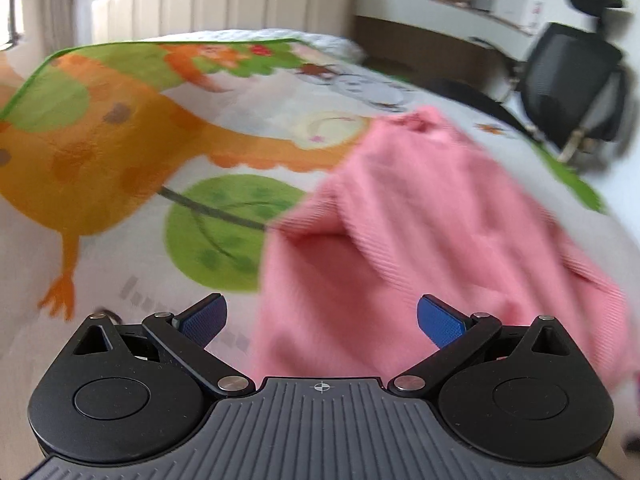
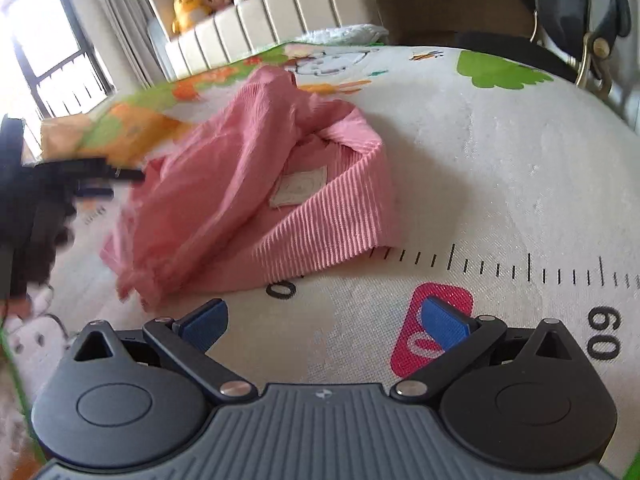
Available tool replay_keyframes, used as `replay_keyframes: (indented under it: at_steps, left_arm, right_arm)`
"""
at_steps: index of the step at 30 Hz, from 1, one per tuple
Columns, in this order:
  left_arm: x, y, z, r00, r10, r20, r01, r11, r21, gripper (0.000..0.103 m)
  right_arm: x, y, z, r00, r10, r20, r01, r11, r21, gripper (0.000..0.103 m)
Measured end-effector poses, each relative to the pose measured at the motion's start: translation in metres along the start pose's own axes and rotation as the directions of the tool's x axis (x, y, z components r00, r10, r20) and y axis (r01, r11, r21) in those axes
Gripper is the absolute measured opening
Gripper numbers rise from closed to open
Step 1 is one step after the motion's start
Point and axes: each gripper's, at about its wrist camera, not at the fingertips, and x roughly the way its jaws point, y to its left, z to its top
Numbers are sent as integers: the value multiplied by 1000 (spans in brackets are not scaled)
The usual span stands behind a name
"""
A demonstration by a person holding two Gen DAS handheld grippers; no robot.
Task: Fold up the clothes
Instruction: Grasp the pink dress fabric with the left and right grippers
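A pink ribbed sweater [image 2: 256,184] is seen crumpled in a heap on a printed play mat [image 2: 500,184], which is spread over a bed. In the right wrist view the ribbed hem is turned up toward the camera, w/ a pale label [image 2: 298,188] showing inside; part of the garment is bunched up into a peak at the back. Ruler marks and the number 60 [image 2: 604,334] are printed on the mat just beside the hem, plus a red patch [image 2: 432,328] nearer the camera.

The right gripper [image 2: 324,320] is held low over the mat, in front of the sweater and apart from it; its blue fingers [image 2: 444,326] are spread wide, nothing between them. The left gripper [image 1: 322,320] is held over the sweater's near edge, fingers [image 1: 206,318] also spread wide, w/ pink fabric seen in the gap behind them; contact can't be told, as that view is blurred. The same gripper is seen as a dark blurred shape at the left of the right wrist view.

Beyond: a padded cream headboard [image 2: 280,12], soft toys [image 2: 188,8] on the ledge above it, a window [image 2: 44,40] at left, a black office chair [image 1: 576,84] beside the bed.
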Motion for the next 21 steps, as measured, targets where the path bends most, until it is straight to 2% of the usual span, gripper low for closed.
replay_keyframes:
  at_steps: [1, 2, 3, 5, 6, 7, 10, 12, 14, 15, 16, 17, 19, 21]
  left_arm:
    - [6, 4, 2, 1000, 18, -2, -18, 1000, -8, 102]
    - [6, 8, 3, 1000, 15, 13, -14, 1000, -5, 99]
    - [6, 11, 4, 1000, 11, 28, -10, 1000, -2, 98]
    - [9, 15, 5, 999, -4, 39, 4, 1000, 7, 83]
    - [11, 14, 4, 999, -15, 34, 14, 1000, 14, 81]
    - [14, 14, 4, 999, -25, 29, 25, 999, 21, 78]
    - [21, 13, 3, 998, -57, 15, 56, 998, 41, 74]
    - [30, 12, 1, 998, -62, -3, 62, 997, 40, 71]
    - [39, 10, 0, 998, -67, -21, 68, 997, 39, 64]
    - [40, 8, 0, 998, -61, -13, 61, 997, 55, 60]
    - [41, 5, 0, 998, -55, -4, 55, 996, 71, 45]
    - [38, 2, -1, 998, -67, 1, 67, 994, 85, 25]
    - [29, -5, -5, 997, -74, 4, 73, 992, 101, 9]
    - [10, -15, -18, 994, -105, -8, 105, 985, 134, 8]
  right_arm:
    - [1, 4, 6, 999, 2, -44, -3, 999, -33, 103]
    - [-1, 3, 15, 997, 52, -61, -54, 998, -37, 103]
    - [-7, 2, 26, 996, 82, -32, -83, 996, -42, 103]
    - [-19, 5, 51, 997, 37, 72, -28, 991, -129, 98]
    - [-17, 6, 64, 994, 12, 111, 7, 985, -173, 96]
    - [-14, 8, 78, 989, -11, 147, 43, 975, -216, 89]
    - [35, 7, 116, 987, -87, 138, 121, 957, -263, 70]
    - [74, 4, 126, 988, -114, 99, 137, 953, -269, 66]
    - [111, 1, 132, 990, -123, 62, 135, 955, -265, 48]
    - [118, -1, 131, 992, -108, 71, 123, 960, -250, 48]
    - [121, -2, 129, 992, -92, 88, 110, 965, -237, 37]
    - [122, -2, 129, 994, -70, 82, 86, 972, -220, 23]
    - [117, 1, 126, 997, -47, 65, 60, 976, -210, 15]
    - [100, 5, 113, 999, -33, 43, 43, 971, -237, 11]
